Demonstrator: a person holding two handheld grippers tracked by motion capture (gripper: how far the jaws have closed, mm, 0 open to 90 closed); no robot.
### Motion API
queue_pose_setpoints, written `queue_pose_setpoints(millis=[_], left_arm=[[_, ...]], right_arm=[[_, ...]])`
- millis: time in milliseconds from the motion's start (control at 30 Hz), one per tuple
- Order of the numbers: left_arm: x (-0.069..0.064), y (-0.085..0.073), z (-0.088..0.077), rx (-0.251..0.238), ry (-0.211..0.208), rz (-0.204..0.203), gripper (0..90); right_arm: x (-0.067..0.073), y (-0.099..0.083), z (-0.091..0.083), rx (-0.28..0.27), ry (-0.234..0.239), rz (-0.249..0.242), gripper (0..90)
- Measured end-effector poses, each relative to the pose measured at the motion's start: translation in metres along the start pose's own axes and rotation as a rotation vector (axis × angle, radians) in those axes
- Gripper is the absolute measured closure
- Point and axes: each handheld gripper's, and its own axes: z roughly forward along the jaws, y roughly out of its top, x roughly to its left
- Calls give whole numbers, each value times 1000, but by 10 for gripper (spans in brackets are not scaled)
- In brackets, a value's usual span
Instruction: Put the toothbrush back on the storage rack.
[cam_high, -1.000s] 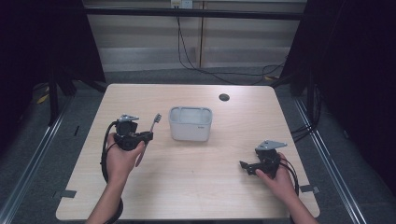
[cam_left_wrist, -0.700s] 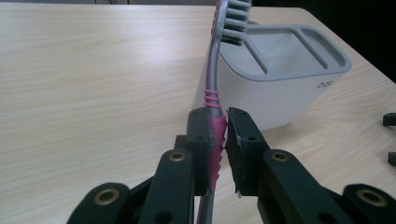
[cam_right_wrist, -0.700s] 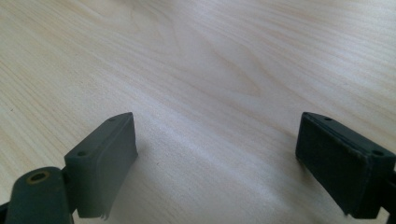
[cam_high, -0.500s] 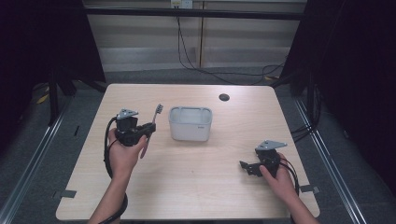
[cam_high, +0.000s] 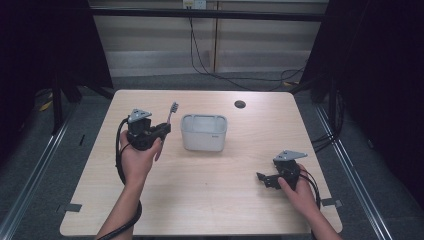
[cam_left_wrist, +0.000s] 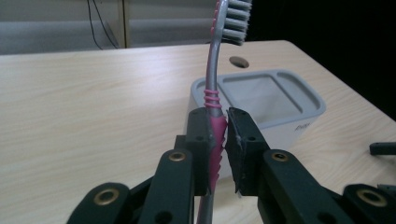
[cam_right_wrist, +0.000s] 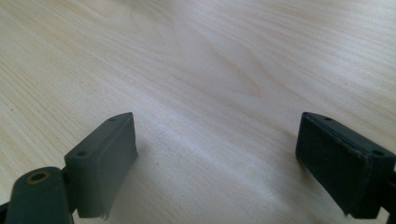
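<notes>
your left gripper (cam_high: 161, 131), clamped on the toothbrush (cam_left_wrist: 215, 81), holds it upright, just left of the bin (cam_high: 203, 132), mid-table; right gripper (cam_high: 264, 179) gapes empty.

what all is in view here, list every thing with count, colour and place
toothbrush: one, pink and grey handle with grey bristles, clamped head up in the left hand-held gripper, left of the container
container: one, grey-white, open-topped box, middle of the table
table: one, light wood, with a dark round hole near its far edge
cables: several, black, on the floor and wall behind the table
left hand-held gripper: one, black with a grey plate on top, held above the table's left side, shut on the toothbrush
right hand-held gripper: one, black with a grey plate, low over the table's near right part, jaws wide apart with nothing between them
hands: two, one on each hand-held gripper
</notes>
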Motion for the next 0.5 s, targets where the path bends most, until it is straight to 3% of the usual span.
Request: queue_pose_setpoints(millis=[500], left_arm=[[-11, 17, 12, -61, -9, 14, 796]], right_arm=[[0, 0, 0, 1, 0, 1, 117]])
